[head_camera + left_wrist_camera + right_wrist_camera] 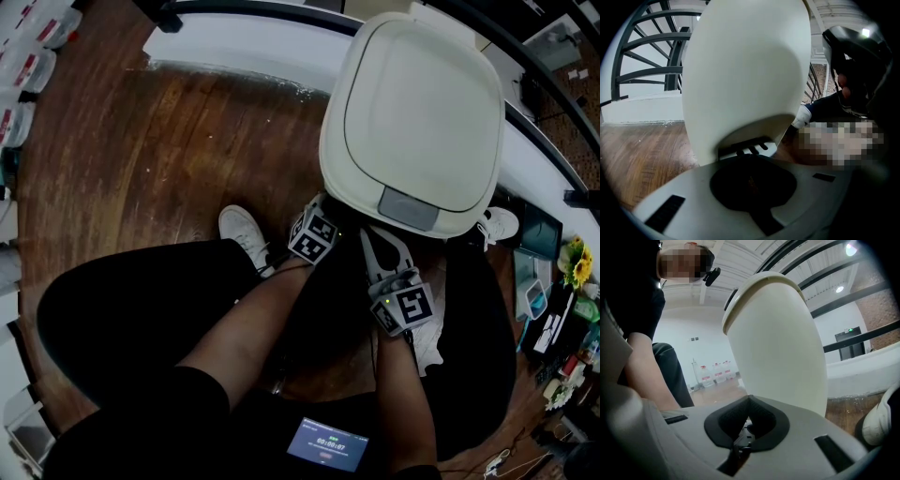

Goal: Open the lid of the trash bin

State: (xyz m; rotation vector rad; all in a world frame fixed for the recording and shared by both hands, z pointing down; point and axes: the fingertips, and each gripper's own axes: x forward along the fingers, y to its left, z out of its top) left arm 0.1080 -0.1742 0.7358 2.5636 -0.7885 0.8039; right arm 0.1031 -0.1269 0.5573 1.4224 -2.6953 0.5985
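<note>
1. Two tools sit low, centre-right of the head view, at the front foot of the trash bin: left gripper and right gripper.
2. The bin stands upright on the wooden floor and fills the upper right of the head view.
3. The lid lies flat and flush on the rim, with the grey tab at its near edge. It reads as closed.
4. Left gripper view: jaws pressed together with nothing between them. They aim at the ribbed pedal in the recess at the bin's base, near it. I cannot tell whether they touch it.
5. Right gripper view: jaws pressed together and empty. The bin's side wall rises just beyond them, centre of frame.
6. Progress: approach appears done, opening not yet begun. Left to do, as I judge it: press the pedal, or lift at the tab, until the lid swings up.
</note>
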